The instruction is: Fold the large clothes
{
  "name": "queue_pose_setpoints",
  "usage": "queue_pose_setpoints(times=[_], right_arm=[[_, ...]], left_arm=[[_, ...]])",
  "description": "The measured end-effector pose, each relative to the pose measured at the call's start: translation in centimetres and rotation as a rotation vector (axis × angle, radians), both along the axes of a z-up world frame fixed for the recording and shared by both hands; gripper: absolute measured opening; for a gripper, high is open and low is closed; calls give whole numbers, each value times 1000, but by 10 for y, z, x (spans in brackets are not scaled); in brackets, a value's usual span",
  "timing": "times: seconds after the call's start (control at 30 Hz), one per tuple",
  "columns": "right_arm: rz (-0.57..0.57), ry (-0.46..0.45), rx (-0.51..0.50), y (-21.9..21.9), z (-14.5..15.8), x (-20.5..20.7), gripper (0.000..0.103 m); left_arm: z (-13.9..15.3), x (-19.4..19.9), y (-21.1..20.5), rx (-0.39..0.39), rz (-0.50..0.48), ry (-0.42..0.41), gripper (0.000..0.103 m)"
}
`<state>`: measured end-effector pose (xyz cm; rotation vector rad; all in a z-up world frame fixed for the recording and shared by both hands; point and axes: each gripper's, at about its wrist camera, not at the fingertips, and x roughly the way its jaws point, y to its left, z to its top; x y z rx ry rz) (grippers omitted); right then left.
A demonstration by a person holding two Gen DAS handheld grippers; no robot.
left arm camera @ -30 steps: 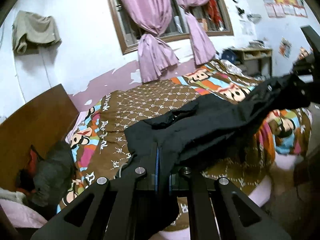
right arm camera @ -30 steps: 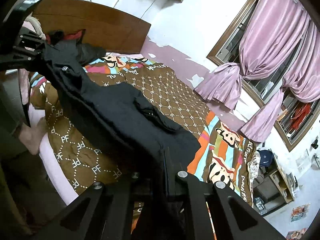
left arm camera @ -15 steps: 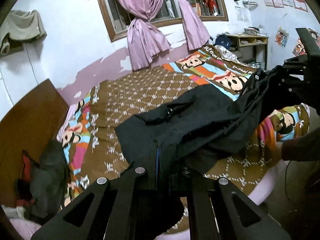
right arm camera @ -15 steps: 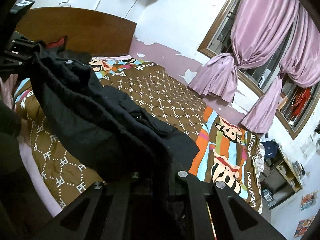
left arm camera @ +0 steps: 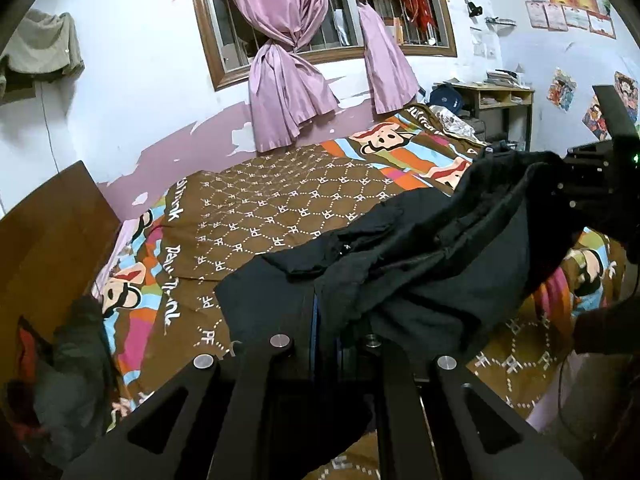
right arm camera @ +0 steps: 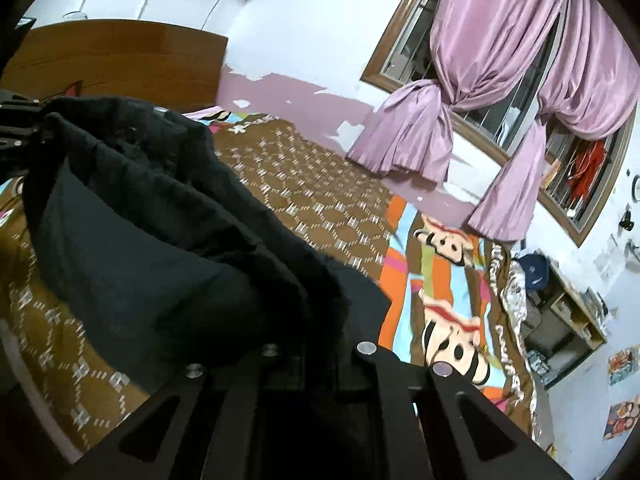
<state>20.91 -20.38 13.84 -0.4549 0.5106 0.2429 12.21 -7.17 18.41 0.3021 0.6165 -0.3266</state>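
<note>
A large black garment (left arm camera: 420, 264) hangs stretched between my two grippers above the bed (left arm camera: 280, 200). My left gripper (left arm camera: 324, 320) is shut on one end of it, with cloth bunched over the fingers. My right gripper (right arm camera: 304, 336) is shut on the other end; the garment (right arm camera: 152, 248) sags in folds toward the left gripper, seen at the far left of the right wrist view (right arm camera: 16, 128). The right gripper also shows at the right edge of the left wrist view (left arm camera: 592, 184). The far part of the garment rests on the bedspread.
The bed carries a brown patterned and striped cartoon bedspread (right arm camera: 440, 280). A wooden headboard (left arm camera: 40, 248) stands at one end with dark clothes (left arm camera: 72, 360) piled beside it. Pink curtains (left arm camera: 288, 80) hang at the window. A desk (left arm camera: 504, 100) stands past the bed's foot.
Both grippers have lifted and come closer together, so the garment sags and bunches more between them. More of it has left the bedspread.
</note>
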Motion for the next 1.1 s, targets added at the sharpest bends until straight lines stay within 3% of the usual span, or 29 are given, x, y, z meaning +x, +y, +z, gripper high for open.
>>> queue_pose_setpoints(times=[0.17, 0.3, 0.43, 0.57, 0.73, 0.83, 0.87, 0.9, 0.93, 0.97, 1.0, 1.07, 1.1], right_arm=[[0, 2, 28, 7, 8, 55, 8], [-18, 66, 24, 12, -2, 115, 8], [-62, 125, 33, 19, -29, 180, 8], [-81, 137, 18, 25, -61, 216, 10], [-90, 179, 164, 13, -88, 236, 16], [-74, 191, 182, 12, -93, 234, 26], [-67, 175, 169, 12, -91, 231, 39], [-67, 153, 161, 12, -88, 229, 61], [-74, 116, 169, 9, -83, 224, 71], [-81, 88, 184, 7, -78, 223, 80], [-89, 60, 204, 5, -72, 219, 81], [-91, 48, 228, 0, -64, 216, 81], [-94, 42, 240, -3, -61, 214, 84]], left_arm=[[-9, 60, 14, -27, 72, -19, 5], [-12, 111, 20, 17, 92, -31, 5], [-27, 165, 24, 47, 119, -7, 5], [-55, 208, 26, 87, 143, -16, 5], [-97, 247, 34, 79, 188, 15, 5], [-111, 261, 40, 58, 201, 76, 7], [-116, 260, 43, 49, 206, 95, 9], [-117, 260, 43, 45, 219, 102, 11], [-117, 257, 45, 41, 235, 100, 15], [-115, 250, 47, 40, 258, 82, 26], [-111, 246, 47, 37, 270, 61, 35], [-102, 236, 47, 7, 288, 5, 79], [-96, 230, 48, -15, 298, -27, 84]])
